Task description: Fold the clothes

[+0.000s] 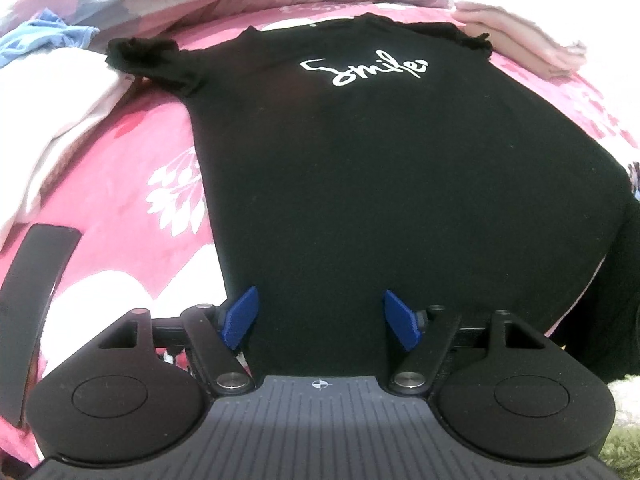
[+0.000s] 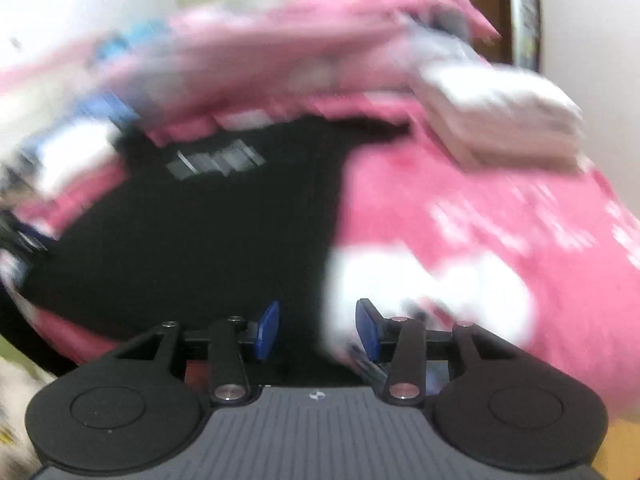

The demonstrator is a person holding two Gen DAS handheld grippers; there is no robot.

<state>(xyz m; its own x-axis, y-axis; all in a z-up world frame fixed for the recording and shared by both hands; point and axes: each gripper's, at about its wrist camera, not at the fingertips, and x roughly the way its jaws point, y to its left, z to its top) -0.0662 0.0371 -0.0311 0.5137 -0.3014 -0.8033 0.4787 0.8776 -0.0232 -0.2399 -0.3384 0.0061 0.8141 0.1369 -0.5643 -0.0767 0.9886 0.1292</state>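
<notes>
1. Pink floral bedspread (image 1: 132,152), covering bed.
2. Black T-shirt (image 1: 360,184) spread flat mid-bed, hem at near edge, white script uppermost.
3. Left gripper (image 1: 320,320): jaws wide over hem, nothing pinched.
4. Right gripper (image 2: 317,330): jaws narrower, gap empty; view blurred.

Bare pink bedsheet (image 1: 132,148) beside black T-shirt (image 1: 360,184), folded pile (image 2: 504,120) (far right corner), dark phone (image 1: 32,300) left

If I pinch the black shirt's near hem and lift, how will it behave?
Likely floppy: the black shirt lies limp and flat on the pink bedspread, so it should drape and sag. Probably light. Its ruffled sleeve may bunch further.
</notes>
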